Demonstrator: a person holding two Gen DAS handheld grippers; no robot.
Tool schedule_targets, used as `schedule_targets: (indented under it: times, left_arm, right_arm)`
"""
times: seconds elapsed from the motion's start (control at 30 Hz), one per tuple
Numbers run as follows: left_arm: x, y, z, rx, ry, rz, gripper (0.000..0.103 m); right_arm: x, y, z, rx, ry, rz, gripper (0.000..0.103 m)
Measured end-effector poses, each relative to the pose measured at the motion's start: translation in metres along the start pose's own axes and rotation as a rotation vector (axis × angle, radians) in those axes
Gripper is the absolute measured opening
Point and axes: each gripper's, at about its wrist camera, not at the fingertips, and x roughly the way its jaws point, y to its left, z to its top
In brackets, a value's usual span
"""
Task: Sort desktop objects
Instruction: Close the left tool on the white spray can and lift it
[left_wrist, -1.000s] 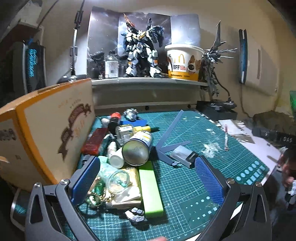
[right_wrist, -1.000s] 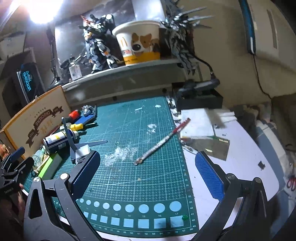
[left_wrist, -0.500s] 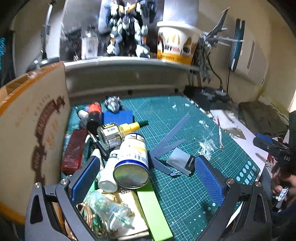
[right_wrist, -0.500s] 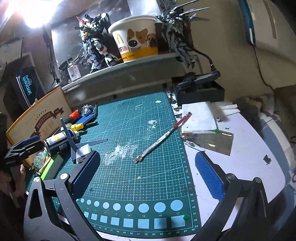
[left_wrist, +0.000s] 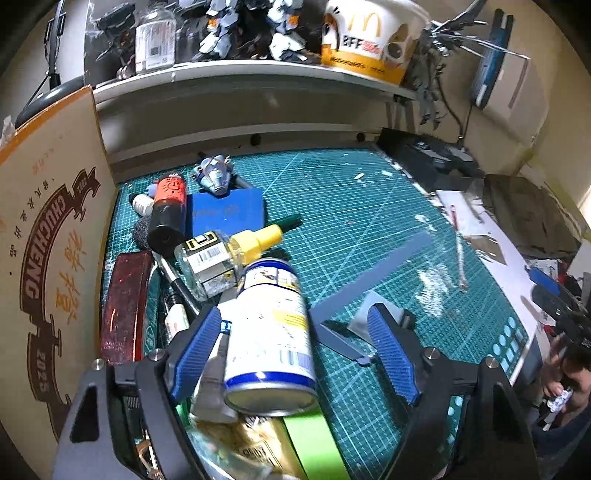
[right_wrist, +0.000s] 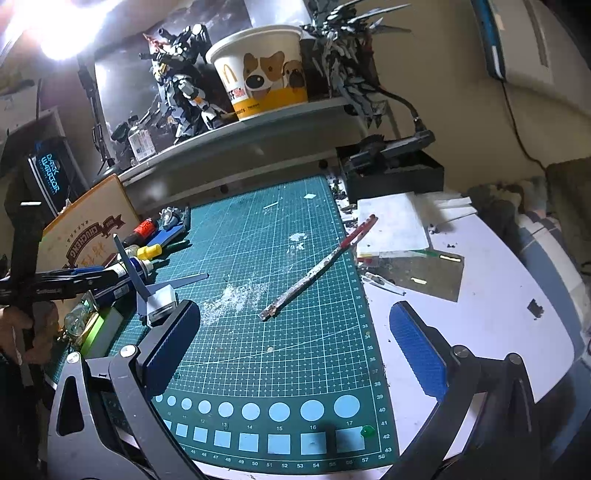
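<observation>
Left wrist view: spray can (left_wrist: 271, 332) lying on clutter, sitting between left gripper (left_wrist: 295, 354) fingers, jaws apart, not clamping. Smooth, rigid, probably rolling; grip mid-body. Right gripper (right_wrist: 295, 354) hovering open over cutting mat (right_wrist: 295, 369).

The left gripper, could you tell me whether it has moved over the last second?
Yes. The left gripper has advanced toward the shelf and now straddles the lying spray can, jaws open.
</observation>
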Motion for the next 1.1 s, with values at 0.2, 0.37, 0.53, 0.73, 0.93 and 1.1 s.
schedule_targets:
  times: [0.2, 0.37, 0.53, 0.73, 0.93, 1.1]
  left_arm:
    - [0.015, 0.005, 0.0, -0.027, 0.041, 0.041, 0.081]
    - [0.014, 0.01, 0.001, -0.049, 0.018, 0.053, 0.054]
    - [0.015, -0.002, 0.001, 0.003, 0.039, 0.056, 0.046]
    - [0.024, -0.008, -0.004, -0.001, 0.064, 0.066, 0.046]
    - [0.0, -0.003, -0.007, -0.078, -0.034, 0.021, 0.045]
    - [-0.036, -0.003, -0.021, -0.115, -0.131, 0.06, 0.045]
  right_arm:
    - [0.003, -0.003, 0.002, 0.024, 0.009, 0.039, 0.103]
    - [0.004, 0.002, 0.005, -0.003, 0.01, 0.043, 0.103]
    - [0.005, 0.001, 0.005, 0.002, 0.019, 0.049, 0.103]
    - [0.002, 0.003, 0.005, 0.001, 0.016, 0.053, 0.103]
    - [0.001, 0.004, 0.005, -0.006, 0.022, 0.047, 0.103]
    - [0.002, 0.008, 0.008, 0.002, 0.039, 0.084, 0.103]
